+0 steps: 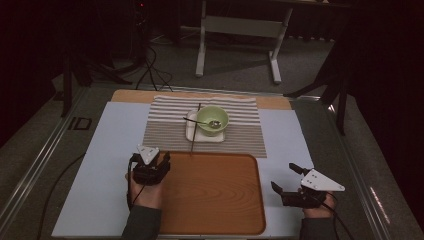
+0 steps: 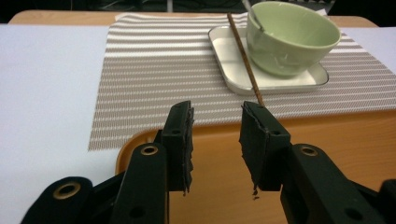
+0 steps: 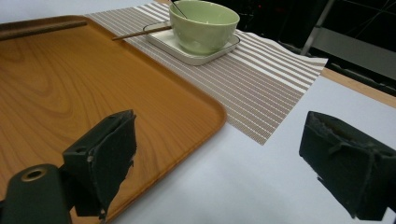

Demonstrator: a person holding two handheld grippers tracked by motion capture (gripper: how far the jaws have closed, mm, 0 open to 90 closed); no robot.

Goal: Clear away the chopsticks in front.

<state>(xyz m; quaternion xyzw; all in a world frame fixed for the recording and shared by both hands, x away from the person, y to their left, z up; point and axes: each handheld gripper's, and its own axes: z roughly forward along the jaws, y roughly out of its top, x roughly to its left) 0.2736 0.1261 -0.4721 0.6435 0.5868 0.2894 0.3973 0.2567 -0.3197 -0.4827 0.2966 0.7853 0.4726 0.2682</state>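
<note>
Tray (image 1: 212,192), wooden, at lower centre of the high view; left gripper (image 1: 159,162) at its upper-left corner, released; right gripper (image 1: 284,177) off its right edge, spread wide, empty.
Left gripper view: jaws parted above tray rim, chopstick (image 2: 245,60) and bowl (image 2: 292,37) at upper right.
Right gripper view: jaws wide, tray at left.

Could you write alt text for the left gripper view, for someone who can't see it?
Two black tool jaws stand open and empty over a wooden tray. Beyond lie a striped placemat and a green bowl on a white dish, with a chopstick.
</note>
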